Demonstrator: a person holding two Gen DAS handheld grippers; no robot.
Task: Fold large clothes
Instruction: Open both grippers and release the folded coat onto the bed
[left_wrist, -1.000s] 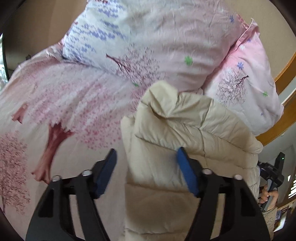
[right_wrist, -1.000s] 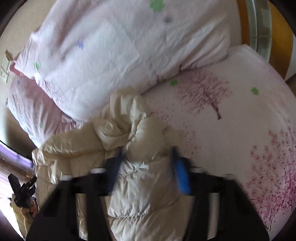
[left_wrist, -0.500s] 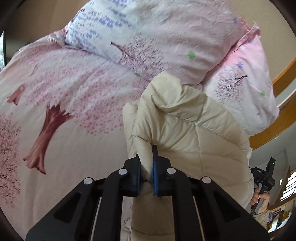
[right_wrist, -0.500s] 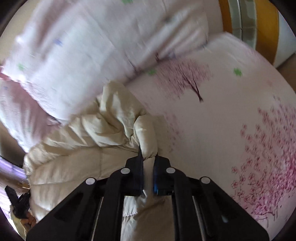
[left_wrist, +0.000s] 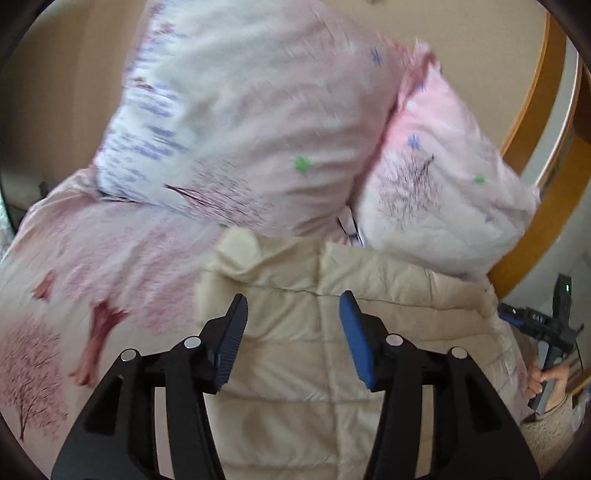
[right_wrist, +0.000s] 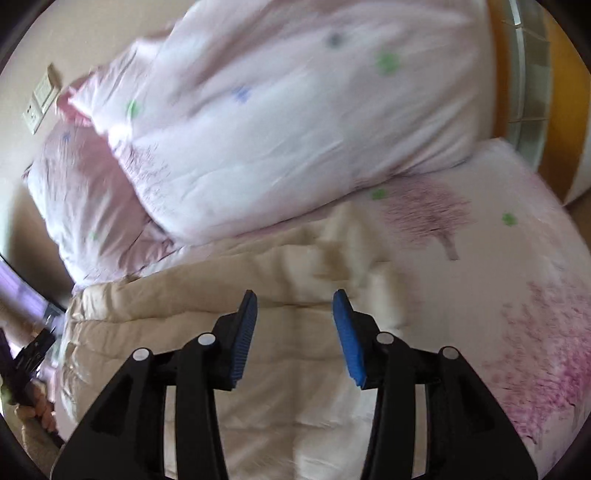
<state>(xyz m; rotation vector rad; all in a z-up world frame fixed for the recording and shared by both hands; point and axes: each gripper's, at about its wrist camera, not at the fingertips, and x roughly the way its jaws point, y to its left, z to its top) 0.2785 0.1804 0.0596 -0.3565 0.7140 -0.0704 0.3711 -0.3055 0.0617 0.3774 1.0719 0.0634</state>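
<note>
The left gripper (left_wrist: 293, 325) hangs above the cream quilted jacket (left_wrist: 314, 369), its jaws just opened and apart with nothing between them. The jacket lies on the pink tree-print bedsheet (left_wrist: 92, 266), its far edge against two pillows (left_wrist: 251, 122) at the bed's head.

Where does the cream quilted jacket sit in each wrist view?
Left wrist: the cream quilted jacket fills the lower centre and right, behind the open left claw.
Right wrist: it fills the lower centre and left, behind the open right claw.
Shared landmark: the large floral pillow just above the jacket's top edge.
</note>
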